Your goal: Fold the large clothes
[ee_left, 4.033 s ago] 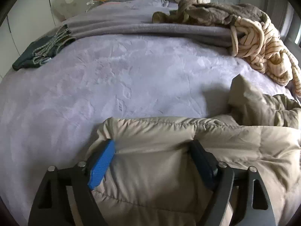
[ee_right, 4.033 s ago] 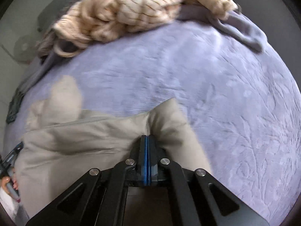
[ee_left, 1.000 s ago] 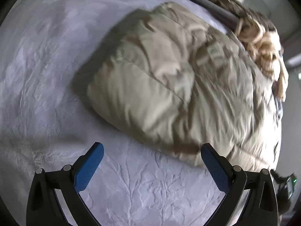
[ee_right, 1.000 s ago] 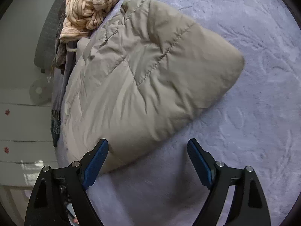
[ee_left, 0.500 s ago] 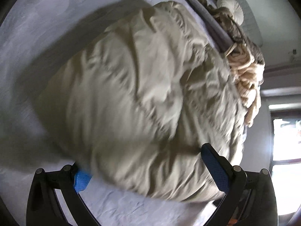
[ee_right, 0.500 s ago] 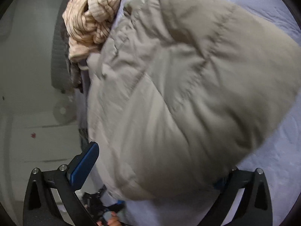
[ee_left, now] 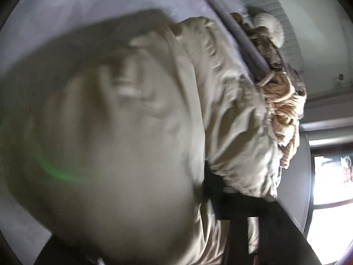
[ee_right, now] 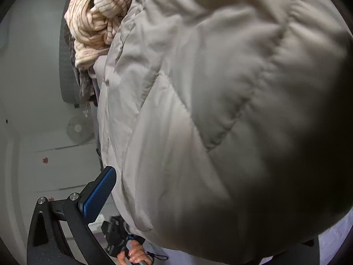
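Left gripper [ee_left: 176, 194] bites into the near edge of the beige padded jacket [ee_left: 231, 110]; its jaws have just been closing, a bunched fold sits between them, and the one dark finger [ee_left: 211, 187] that shows sinks into the cloth. Right gripper [ee_right: 189, 190] stands wide, its jaws having just closed a little, the jacket bulging between them while the blue pad [ee_right: 99, 194] is just beside the fabric. The jacket lies folded on the lilac bed [ee_left: 66, 11], touching a heap of striped knitwear [ee_right: 99, 22] at the bed's head end.
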The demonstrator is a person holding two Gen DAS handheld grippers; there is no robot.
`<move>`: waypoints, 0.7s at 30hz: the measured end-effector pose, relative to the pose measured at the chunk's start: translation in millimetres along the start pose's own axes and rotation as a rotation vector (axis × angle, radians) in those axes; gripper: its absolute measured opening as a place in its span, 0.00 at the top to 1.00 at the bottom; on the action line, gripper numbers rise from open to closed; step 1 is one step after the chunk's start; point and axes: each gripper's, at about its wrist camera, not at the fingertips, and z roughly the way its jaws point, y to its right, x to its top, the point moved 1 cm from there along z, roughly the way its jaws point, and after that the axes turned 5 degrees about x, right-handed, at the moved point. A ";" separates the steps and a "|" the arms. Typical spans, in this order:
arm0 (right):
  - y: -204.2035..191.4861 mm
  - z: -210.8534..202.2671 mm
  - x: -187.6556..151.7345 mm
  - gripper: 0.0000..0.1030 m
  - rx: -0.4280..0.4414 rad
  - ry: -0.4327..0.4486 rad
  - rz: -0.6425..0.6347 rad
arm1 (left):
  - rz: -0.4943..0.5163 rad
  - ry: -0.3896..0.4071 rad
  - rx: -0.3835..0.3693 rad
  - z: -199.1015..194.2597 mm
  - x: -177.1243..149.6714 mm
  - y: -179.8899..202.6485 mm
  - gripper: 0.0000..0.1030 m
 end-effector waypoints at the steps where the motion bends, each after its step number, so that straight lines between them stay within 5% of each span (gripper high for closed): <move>1: 2.6 -3.7 -0.6 0.21 -0.003 0.006 0.011 | 0.046 0.015 0.015 -5.4 0.9 6.7 0.74; 2: 5.1 -6.2 -0.7 0.44 -0.019 0.016 0.026 | 0.083 0.024 0.026 -9.5 0.7 11.6 0.77; 5: 7.9 -11.7 -2.1 0.66 0.005 0.034 0.058 | 0.213 0.053 0.064 -22.2 -1.2 32.2 0.81; 7: 1.0 -16.7 -5.8 0.72 -0.004 0.051 0.029 | 0.276 0.066 0.069 -31.1 -1.4 43.1 0.81; 12: -13.5 -33.1 -20.6 0.77 0.008 0.082 -0.019 | 0.446 0.101 0.060 -58.5 -7.1 60.4 0.81; 21: -11.5 -66.7 -72.5 0.77 -0.061 0.028 -0.064 | 0.514 0.077 0.057 -101.3 -42.5 36.4 0.81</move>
